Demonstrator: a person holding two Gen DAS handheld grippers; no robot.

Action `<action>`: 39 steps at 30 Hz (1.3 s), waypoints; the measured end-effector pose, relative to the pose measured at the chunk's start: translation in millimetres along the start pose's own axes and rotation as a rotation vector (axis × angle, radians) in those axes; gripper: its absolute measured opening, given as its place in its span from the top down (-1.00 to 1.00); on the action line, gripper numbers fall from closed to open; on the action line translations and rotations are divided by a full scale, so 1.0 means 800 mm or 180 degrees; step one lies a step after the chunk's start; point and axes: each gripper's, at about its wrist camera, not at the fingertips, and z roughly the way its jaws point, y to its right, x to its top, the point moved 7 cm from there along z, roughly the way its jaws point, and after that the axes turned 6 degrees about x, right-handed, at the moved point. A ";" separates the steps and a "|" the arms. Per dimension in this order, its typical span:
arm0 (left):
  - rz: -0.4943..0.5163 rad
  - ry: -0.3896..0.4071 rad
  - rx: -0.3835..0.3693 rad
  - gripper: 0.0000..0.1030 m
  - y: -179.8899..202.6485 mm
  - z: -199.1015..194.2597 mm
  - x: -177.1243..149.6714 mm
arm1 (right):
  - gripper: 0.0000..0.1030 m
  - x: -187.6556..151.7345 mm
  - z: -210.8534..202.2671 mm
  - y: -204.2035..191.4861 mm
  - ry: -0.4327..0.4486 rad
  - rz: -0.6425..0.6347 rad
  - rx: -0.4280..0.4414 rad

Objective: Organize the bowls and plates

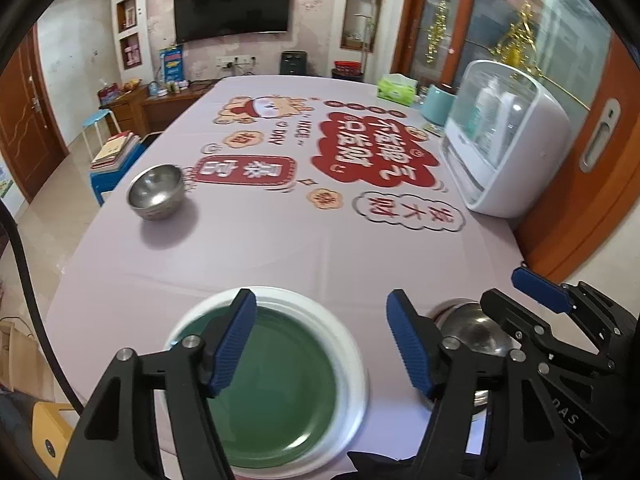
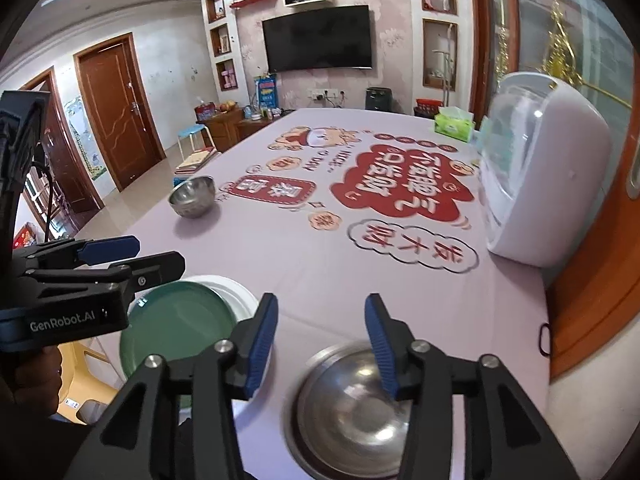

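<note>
A: Under the left tongs (image 1: 320, 344), what sits there?
B: A green plate (image 1: 276, 384) on a white plate (image 1: 352, 344), on the table (image 1: 280, 248); tongs open, empty, tilted down.
A: And the right tongs (image 2: 320, 344)?
B: Open too, nothing gripped, angled down over a steel bowl (image 2: 348, 412) at five o'clock. Another bowl (image 2: 192, 198) stands well apart at ten o'clock.

Below my left jaws a green plate (image 1: 276, 392) sits nested flat in a white plate (image 1: 352, 344) at the table's near edge. Just beside them, to the right, a steel bowl (image 2: 352, 412) stands upright and empty. A 2nd steel bowl (image 1: 157, 192) stands upright well apart, farther up the left side.
</note>
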 end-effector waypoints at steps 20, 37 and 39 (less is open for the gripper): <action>0.0036 0.0026 0.0103 -0.53 -0.203 0.000 0.029 | -0.32 0.057 0.080 -0.164 0.0139 0.0250 0.0004; 0.0372 -0.0167 0.0135 -0.56 -0.352 0.062 0.065 | -0.38 0.092 0.184 -0.227 0.0119 0.1145 -0.0150; 0.0381 -0.0221 0.0144 -0.56 -0.364 0.073 0.072 | -0.39 0.098 0.191 -0.228 0.0098 0.1225 -0.0161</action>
